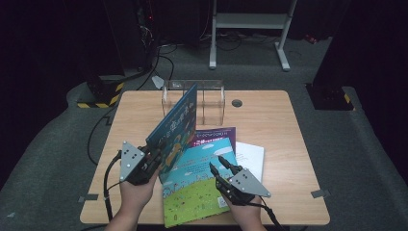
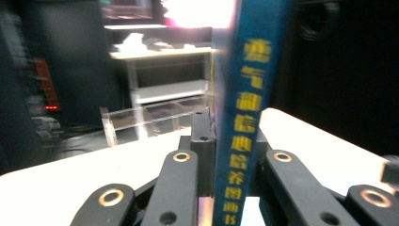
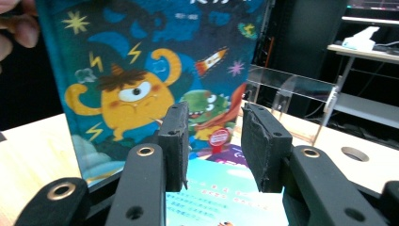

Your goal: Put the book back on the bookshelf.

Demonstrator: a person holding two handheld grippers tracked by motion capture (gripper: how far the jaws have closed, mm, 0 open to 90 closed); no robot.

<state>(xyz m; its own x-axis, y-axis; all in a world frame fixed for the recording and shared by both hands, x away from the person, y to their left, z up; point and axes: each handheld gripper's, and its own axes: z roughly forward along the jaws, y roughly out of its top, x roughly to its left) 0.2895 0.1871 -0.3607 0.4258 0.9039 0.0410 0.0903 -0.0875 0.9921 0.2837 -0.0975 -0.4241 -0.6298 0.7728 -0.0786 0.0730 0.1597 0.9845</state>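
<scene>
A blue picture book (image 1: 175,122) with a yellow monster on its cover (image 3: 136,94) stands upright and tilted over the table's left half. My left gripper (image 1: 155,158) is shut on its lower edge. In the left gripper view the spine (image 2: 244,132) with yellow characters rises between the black jaws of my left gripper (image 2: 233,136). My right gripper (image 1: 217,162) hovers open over a flat green-and-blue book (image 1: 192,187). In its own view my right gripper (image 3: 216,117) has nothing between its jaws and faces the upright cover.
A clear acrylic rack (image 1: 195,98) stands at the table's back edge, with a round cable hole (image 1: 236,102) to its right. A purple book (image 1: 219,134) and a white sheet (image 1: 251,156) lie under and beside the flat book. Fingers (image 3: 14,23) show beside the cover.
</scene>
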